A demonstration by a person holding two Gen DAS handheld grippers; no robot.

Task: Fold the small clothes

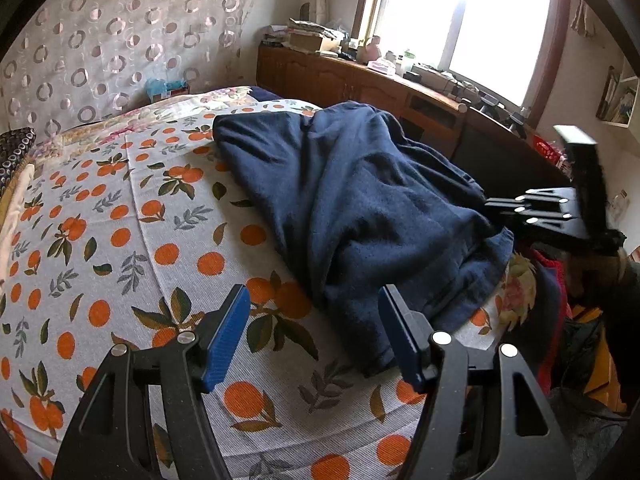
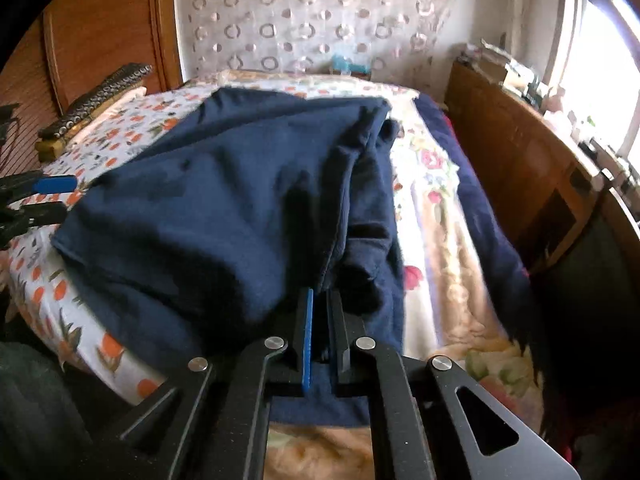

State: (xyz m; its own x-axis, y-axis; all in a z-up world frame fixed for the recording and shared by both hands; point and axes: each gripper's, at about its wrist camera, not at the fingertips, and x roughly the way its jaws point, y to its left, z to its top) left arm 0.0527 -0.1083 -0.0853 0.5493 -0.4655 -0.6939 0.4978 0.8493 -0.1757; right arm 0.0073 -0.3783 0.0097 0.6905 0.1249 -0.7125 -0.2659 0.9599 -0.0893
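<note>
A patterned curtain [image 1: 120,28] is hanging at the far left behind the bed. The bed's cloth printed with oranges [image 1: 120,248] is spreading across the left and middle of the left wrist view. The left hand-held gripper [image 1: 314,332] is hovering just above that cloth with its blue pads wide apart, gripping nothing; the near edge of the navy garment [image 1: 360,208] is lying just beyond its right finger. The navy garment is sitting rumpled and partly doubled over in the middle of the bed. At its right edge, the right hand-held gripper [image 2: 322,300] is pressing its fingers together on a fold of the navy garment. Further right, a wooden cabinet [image 1: 360,80] is standing under a bright window [image 1: 460,20].
</note>
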